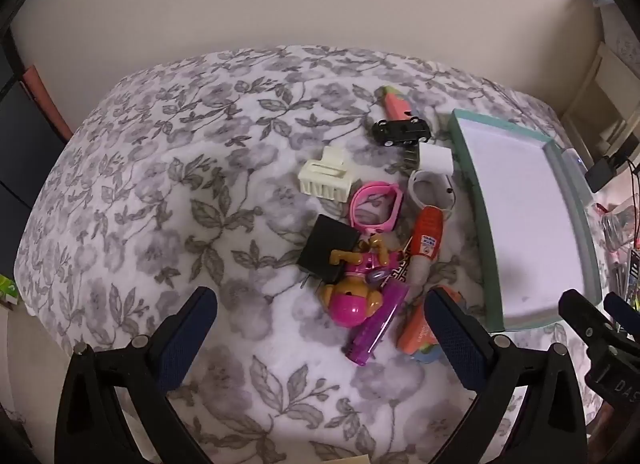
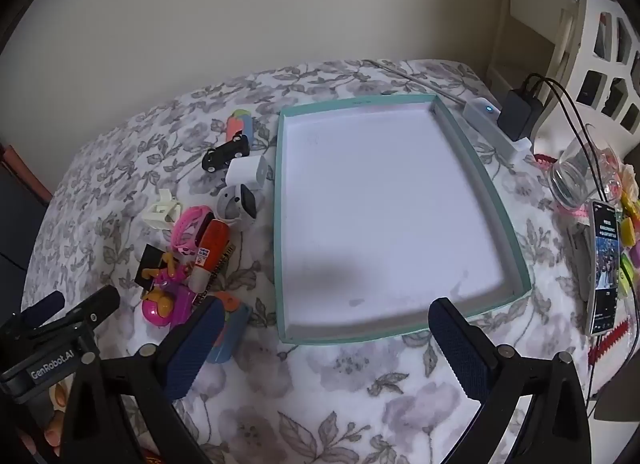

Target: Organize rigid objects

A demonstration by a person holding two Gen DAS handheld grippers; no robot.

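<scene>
1. Hovering above a floral tablecloth [image 1: 160,168], left gripper [image 1: 320,316] spread wide, nothing between its fingers, angled down over a heap of small things.
2. Heaped just left of the teal tray [image 2: 508,200]: cream hair clip [image 1: 326,178], pink band [image 1: 376,206], black toy car [image 1: 401,131], white charger cube [image 1: 436,158], white ring-shaped strap [image 1: 428,184], orange tube [image 1: 428,238], black block [image 1: 330,250], pink-helmeted toy dog [image 1: 352,296], purple stick [image 1: 380,324].
3. Lying apart behind the car, a pink-and-green case [image 1: 396,104].
4. Poised over the tray's near edge, right gripper [image 2: 326,336] likewise spread, gripping nothing.
5. Standing right of the tray: glass [image 2: 576,180], phone [image 2: 606,268], black adapter [image 2: 520,114] on a white power strip [image 2: 486,118].
</scene>
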